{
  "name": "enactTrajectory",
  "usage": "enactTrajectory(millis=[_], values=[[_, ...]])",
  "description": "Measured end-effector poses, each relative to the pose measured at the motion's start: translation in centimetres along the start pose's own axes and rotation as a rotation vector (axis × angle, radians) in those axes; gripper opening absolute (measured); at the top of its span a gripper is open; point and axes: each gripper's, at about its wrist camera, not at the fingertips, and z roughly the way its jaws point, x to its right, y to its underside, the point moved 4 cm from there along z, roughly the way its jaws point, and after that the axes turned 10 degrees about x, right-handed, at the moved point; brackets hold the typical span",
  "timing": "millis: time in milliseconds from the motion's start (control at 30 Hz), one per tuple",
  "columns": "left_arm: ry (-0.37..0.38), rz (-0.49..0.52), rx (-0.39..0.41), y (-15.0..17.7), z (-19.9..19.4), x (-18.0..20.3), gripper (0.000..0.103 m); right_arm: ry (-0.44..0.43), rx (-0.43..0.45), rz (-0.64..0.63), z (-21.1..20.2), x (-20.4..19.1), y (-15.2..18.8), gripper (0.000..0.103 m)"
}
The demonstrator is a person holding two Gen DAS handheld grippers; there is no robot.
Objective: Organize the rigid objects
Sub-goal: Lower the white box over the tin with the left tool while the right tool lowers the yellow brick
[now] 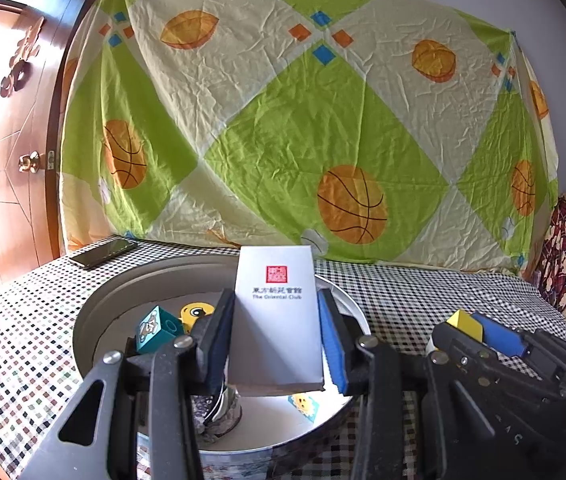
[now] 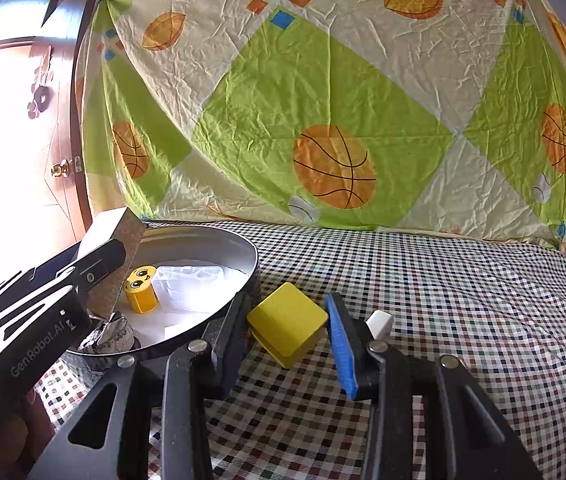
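Note:
My left gripper (image 1: 277,320) is shut on a tall grey box (image 1: 279,312) with a red seal, held upright over the round metal tin (image 1: 95,320). In the tin lie a teal toy block (image 1: 157,330), a yellow duck-faced toy (image 1: 195,314) and a crumpled wrapper (image 1: 219,416). My right gripper (image 2: 289,330) is shut on a yellow block (image 2: 287,328), held just above the checkered cloth right of the tin (image 2: 243,248). The right gripper with the yellow block also shows in the left wrist view (image 1: 483,330). The left gripper and its box show at the left of the right wrist view (image 2: 111,248).
A dark phone (image 1: 103,253) lies on the cloth at the far left. A small white object (image 2: 381,322) lies behind my right gripper's blue finger. A patterned sheet (image 1: 303,120) hangs behind the table. A wooden door (image 1: 15,140) stands at the left.

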Motion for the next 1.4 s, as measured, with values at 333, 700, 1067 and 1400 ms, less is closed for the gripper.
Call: enactTrajectory(millis=[333, 700, 1067, 1400], values=[[-0.016, -0.028, 0.006, -0.4, -0.2, -1.7, 0.040, -0.024, 0.003, -0.011, 0.2, -1.1, 0.1, 0.042], [-0.032, -0.040, -0.008, -0.2, 0.3, -2.9, 0.040, -0.052, 0.005, -0.014, 0.6, -2.1, 0.1, 0.042], [-0.057, -0.050, -0.019, -0.1, 0.5, -4.5, 0.040, -0.081, 0.003, -0.040, 1.2, -3.6, -0.1, 0.042], [-0.073, -0.061, -0.031, -0.2, 0.6, -5.8, 0.040, -0.096, 0.000, -0.057, 1.6, -4.6, -0.2, 0.042]])
